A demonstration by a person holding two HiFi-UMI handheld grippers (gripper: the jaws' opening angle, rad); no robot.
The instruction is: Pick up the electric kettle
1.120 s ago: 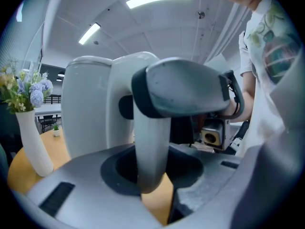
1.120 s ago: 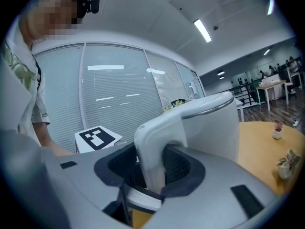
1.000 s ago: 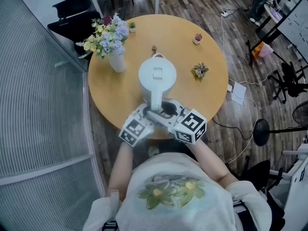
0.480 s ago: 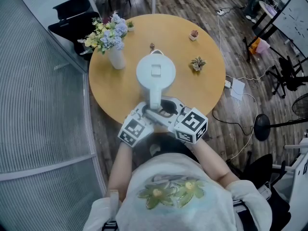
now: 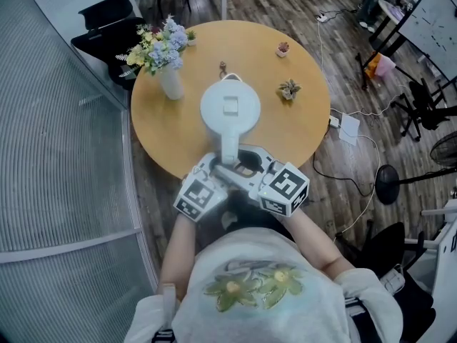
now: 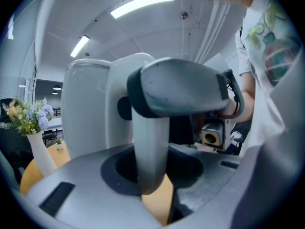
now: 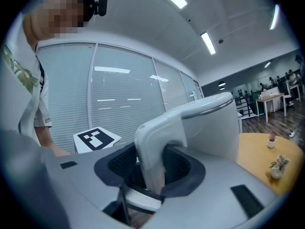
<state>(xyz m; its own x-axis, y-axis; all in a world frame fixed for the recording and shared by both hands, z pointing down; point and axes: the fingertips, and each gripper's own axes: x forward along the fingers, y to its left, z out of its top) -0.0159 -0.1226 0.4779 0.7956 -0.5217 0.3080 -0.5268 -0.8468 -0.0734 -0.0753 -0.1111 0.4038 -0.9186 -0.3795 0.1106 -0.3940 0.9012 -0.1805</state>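
A round wooden table (image 5: pixel 293 138) is set on a dark plank floor (image 5: pixel 285 2). A white vase (image 5: pixel 171 86) of flowers (image 5: pixel 158 48) is placed near its left edge, and a spiky potted plant (image 5: pixel 289 89) and a pink-topped pot (image 5: pixel 283 48) towards its right. A black chair (image 5: pixel 107 13) is seen beyond, beside a ribbed glass partition (image 5: pixel 57 156).

Bright even indoor light, ceiling strip lights (image 6: pixel 142 4) glaring, fisheye bending at edges, dark corners, near parts blurred

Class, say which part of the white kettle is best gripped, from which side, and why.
Grip the handle, coming from the side facing the person. It is a slim upright bar standing off the kettle's round body, which looks too wide for jaws.
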